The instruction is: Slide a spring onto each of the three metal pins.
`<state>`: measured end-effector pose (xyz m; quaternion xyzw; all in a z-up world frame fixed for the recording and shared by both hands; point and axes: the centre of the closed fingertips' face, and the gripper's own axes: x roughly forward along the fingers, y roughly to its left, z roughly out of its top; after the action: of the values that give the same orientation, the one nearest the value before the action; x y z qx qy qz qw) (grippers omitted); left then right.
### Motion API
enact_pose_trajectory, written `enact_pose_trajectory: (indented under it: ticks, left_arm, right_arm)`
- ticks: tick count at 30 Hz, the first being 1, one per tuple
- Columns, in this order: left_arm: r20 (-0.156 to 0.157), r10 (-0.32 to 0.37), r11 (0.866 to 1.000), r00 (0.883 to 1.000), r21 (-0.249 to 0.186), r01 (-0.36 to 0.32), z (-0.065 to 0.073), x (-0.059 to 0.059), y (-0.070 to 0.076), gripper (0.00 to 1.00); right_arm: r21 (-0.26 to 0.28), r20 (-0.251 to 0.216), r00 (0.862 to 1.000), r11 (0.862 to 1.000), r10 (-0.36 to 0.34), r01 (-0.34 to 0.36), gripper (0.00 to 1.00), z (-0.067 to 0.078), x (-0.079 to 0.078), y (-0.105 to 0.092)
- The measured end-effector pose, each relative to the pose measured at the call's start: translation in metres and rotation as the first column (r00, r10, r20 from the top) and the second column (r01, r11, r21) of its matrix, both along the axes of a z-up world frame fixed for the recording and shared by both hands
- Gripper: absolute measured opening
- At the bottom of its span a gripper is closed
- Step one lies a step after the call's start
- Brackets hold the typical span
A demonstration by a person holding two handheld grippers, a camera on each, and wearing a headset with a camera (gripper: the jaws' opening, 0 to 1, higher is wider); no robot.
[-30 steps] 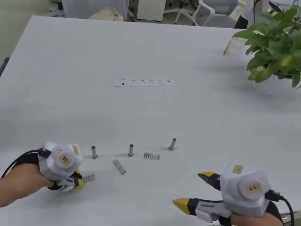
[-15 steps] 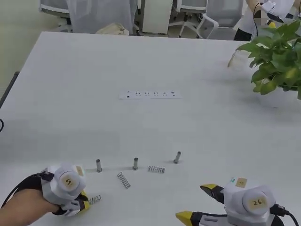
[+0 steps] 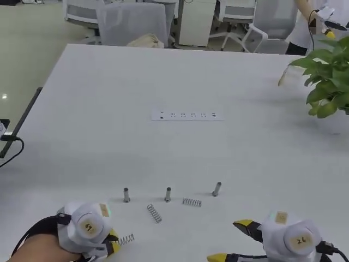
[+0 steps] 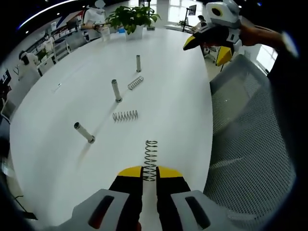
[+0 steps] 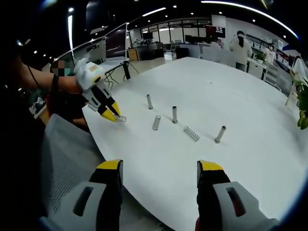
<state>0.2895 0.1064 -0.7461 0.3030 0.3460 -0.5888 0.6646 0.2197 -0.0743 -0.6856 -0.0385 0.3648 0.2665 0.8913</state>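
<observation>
Three short metal pins stand in a row on the white table: left pin (image 3: 126,195), middle pin (image 3: 168,194), right pin (image 3: 217,189). Two loose springs lie near them, one (image 3: 154,213) in front of the middle pin and one (image 3: 191,202) beside the right pin. My left gripper (image 4: 149,173) is shut on the end of a third spring (image 4: 150,159), which sticks out forward from the jaws, just in front of the left pin (image 4: 84,132). My right gripper (image 5: 160,166) hangs open over the near table edge, empty, well right of the pins (image 5: 174,114).
A white power strip (image 3: 187,115) lies mid-table beyond the pins. A potted plant (image 3: 330,87) stands at the far right. A mesh chair (image 4: 240,120) sits at the near table edge. Office chairs (image 3: 128,24) stand past the far edge.
The head camera has tilted, shifting the whole scene. My left gripper, still shut on the spring, has drawn slightly nearer to me from the left pin. The right gripper stays open.
</observation>
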Motion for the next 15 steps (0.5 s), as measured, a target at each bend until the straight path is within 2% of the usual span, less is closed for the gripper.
enact_pose_trajectory:
  ticks: [6,10,15]
  left_arm:
    - [0.029,0.0,0.999,1.0,-0.038,0.001,0.018,-0.002,-0.01,0.02]
    - [0.052,-0.003,0.998,0.999,-0.066,0.007,0.032,-0.003,-0.018,0.02]
    - [0.074,-0.012,0.997,0.997,-0.08,0.018,0.044,-0.003,-0.024,0.02]
  right_arm:
    - [-0.027,-0.008,0.997,0.996,0.083,-0.083,0.59,0.0,0.003,0.005]
    - [-0.062,-0.015,0.987,0.985,0.16,-0.16,0.58,-0.001,0.006,0.009]
    - [-0.07,-0.009,0.977,0.974,0.214,-0.214,0.57,0.004,0.015,0.016]
